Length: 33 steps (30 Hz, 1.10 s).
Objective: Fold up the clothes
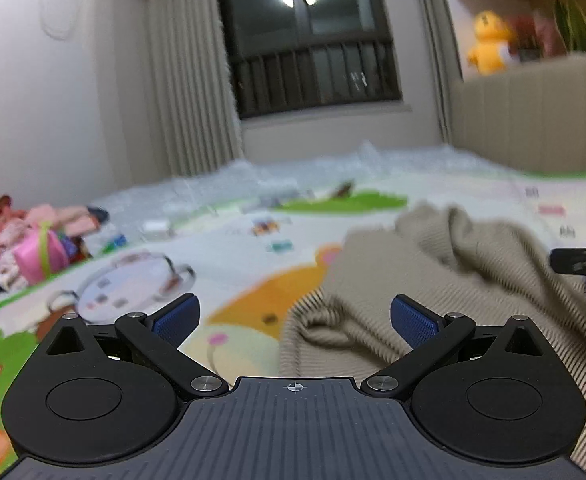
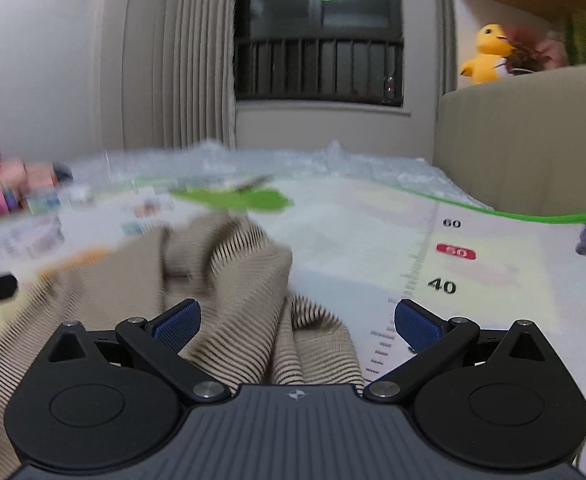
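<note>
Nearest are two grippers. The left gripper (image 1: 295, 318) has its jaws wide apart and holds nothing. The right gripper (image 2: 297, 320) also has wide jaws, with cloth bunched between them but not pinched.

The one beige ribbed knit sweater (image 1: 453, 272) lies crumpled on the colourful cartoon play mat (image 1: 253, 304), to the right of the left gripper and right in front of the right one. It looks like no fold is made yet, so I think the job is only starting: it must be spread flat, then folded.

Farther left sits one messy heap of pink and red clothes (image 1: 25, 244), maybe waiting too. Far right, one yellow plush duck (image 2: 485, 56) sits on a shelf. One dark window (image 1: 309, 36) is at the back.
</note>
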Tool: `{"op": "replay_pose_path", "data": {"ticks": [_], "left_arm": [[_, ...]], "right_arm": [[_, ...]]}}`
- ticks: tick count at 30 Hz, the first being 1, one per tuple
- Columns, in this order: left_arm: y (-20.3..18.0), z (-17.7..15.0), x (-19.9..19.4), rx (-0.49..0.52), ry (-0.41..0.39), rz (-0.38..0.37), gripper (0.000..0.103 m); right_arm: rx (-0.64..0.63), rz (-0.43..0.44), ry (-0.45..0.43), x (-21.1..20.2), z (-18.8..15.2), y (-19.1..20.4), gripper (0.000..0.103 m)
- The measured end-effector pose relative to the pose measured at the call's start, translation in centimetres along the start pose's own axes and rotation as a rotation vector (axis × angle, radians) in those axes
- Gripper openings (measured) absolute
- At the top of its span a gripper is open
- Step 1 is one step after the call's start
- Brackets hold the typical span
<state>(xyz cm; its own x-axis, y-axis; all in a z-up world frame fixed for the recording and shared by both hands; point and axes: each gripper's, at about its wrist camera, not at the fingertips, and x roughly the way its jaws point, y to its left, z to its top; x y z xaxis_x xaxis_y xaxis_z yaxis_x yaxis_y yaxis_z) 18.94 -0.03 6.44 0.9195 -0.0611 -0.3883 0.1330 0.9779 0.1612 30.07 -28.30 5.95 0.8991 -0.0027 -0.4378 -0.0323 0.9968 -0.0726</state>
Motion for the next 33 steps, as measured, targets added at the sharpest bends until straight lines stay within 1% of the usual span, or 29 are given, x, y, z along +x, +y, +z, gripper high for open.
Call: {"op": "replay_pose_path", "data": {"ticks": [3,5,7,9,11,14,16,18,20,22,23,24,26,27,29,30,32,33], "left_arm": [[-1.4,-1.6,1.7,0.064,0.089,-0.015,0.103],[-2.3,-2.9,1.8,0.127,0.106,-0.004,0.103],[-2.5,-3.2,1.1,0.156,0.093,0.000,0.103],[-2.0,-3.3,0.7,0.117,0.135,-0.049,0.103],[-1.3,-3.8,-0.5,0.092,0.160,-0.099,0.103],[-0.2,-4.8,-2.5,0.034,0.233,-0.213,0.103],[0.6,-5.2,-4.2,0.030,0.239,-0.259,0.103],[1.4,-5.4,-6.1,0.023,0.231,-0.304,0.103],[2.5,-3.9,-8.1,-0.020,0.155,-0.359,0.103],[3.6,-2.0,-9.4,-0.114,0.102,-0.473,0.103],[4.1,-1.4,-9.4,-0.174,0.105,-0.546,0.103],[4.3,-1.3,-8.8,-0.228,0.135,-0.609,0.103],[3.9,-1.7,-6.3,-0.303,0.247,-0.661,0.103],[3.7,-2.0,-5.1,-0.338,0.307,-0.672,0.103],[3.2,-3.6,-2.3,-0.401,0.428,-0.647,0.103],[3.3,-4.2,-1.1,-0.437,0.457,-0.648,0.103],[3.2,-4.3,-0.5,-0.459,0.436,-0.651,0.103],[3.0,-4.1,-0.5,-0.468,0.441,-0.655,0.103]], "right_arm": [[-0.081,-0.043,0.047,0.9,-0.6,1.0,0.103],[-0.114,-0.073,0.053,1.0,-0.9,1.2,0.103],[-0.114,-0.071,0.058,0.7,-1.3,1.0,0.103],[-0.104,-0.057,0.072,-0.1,-1.7,0.8,0.103],[-0.087,-0.035,0.094,-1.5,-2.4,0.4,0.103],[-0.053,-0.008,0.127,-4.5,-3.9,-0.7,0.103],[-0.013,0.018,0.158,-6.3,-4.8,-1.6,0.103],[0.061,0.054,0.190,-7.2,-5.4,-2.9,0.103],[0.128,0.090,0.212,-7.6,-6.0,-4.0,0.103],[0.142,0.103,0.220,-7.2,-6.1,-4.2,0.103],[0.147,0.109,0.224,-7.1,-6.1,-4.3,0.103],[0.139,0.108,0.231,-6.9,-6.0,-4.2,0.103],[0.125,0.108,0.246,-6.7,-5.7,-4.0,0.103],[0.124,0.110,0.248,-6.6,-5.7,-4.0,0.103],[0.122,0.115,0.242,-6.8,-5.8,-4.0,0.103],[0.120,0.117,0.231,-6.9,-6.0,-4.0,0.103],[0.118,0.121,0.216,-7.1,-6.3,-4.0,0.103],[0.117,0.121,0.214,-7.1,-6.3,-4.1,0.103]]}}
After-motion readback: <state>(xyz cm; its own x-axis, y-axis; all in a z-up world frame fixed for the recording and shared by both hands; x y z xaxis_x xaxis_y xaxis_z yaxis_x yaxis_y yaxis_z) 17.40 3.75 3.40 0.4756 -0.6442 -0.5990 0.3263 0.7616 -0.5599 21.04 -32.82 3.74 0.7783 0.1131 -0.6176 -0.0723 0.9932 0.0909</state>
